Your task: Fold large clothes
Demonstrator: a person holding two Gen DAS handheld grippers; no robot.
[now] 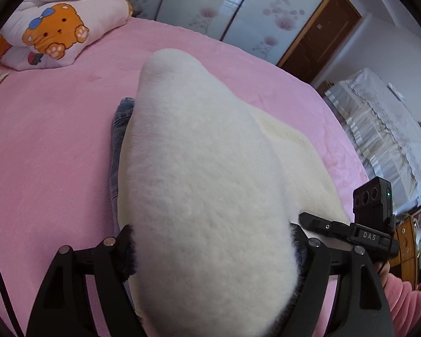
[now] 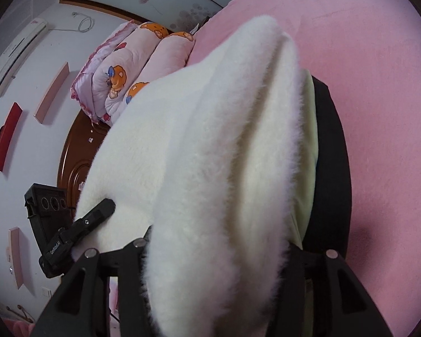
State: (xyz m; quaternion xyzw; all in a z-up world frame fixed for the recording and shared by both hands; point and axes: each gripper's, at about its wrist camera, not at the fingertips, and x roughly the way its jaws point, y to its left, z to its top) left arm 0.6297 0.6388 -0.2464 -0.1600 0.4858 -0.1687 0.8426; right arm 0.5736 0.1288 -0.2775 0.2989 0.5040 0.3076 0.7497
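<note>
A large white fluffy garment [image 1: 199,168] is lifted off the pink bed [image 1: 47,146]. My left gripper [image 1: 210,241] is shut on a thick fold of it, and the cloth hides the fingertips. My right gripper [image 2: 216,255] is shut on another bunched fold of the same garment [image 2: 210,154], which rises up in front of the camera. A pale yellow lining [image 2: 308,151] and a black layer [image 2: 334,168] show along its right edge. In the left wrist view the right gripper's finger [image 1: 320,223] shows beside the cloth.
Blue jeans [image 1: 118,146] lie on the bed under the garment's left edge. A folded bear-print quilt [image 1: 59,31] sits at the far left of the bed. A cabinet covered with a white lace cloth [image 1: 379,129] stands to the right. A wooden headboard [image 2: 75,165] and wall shelves show in the right wrist view.
</note>
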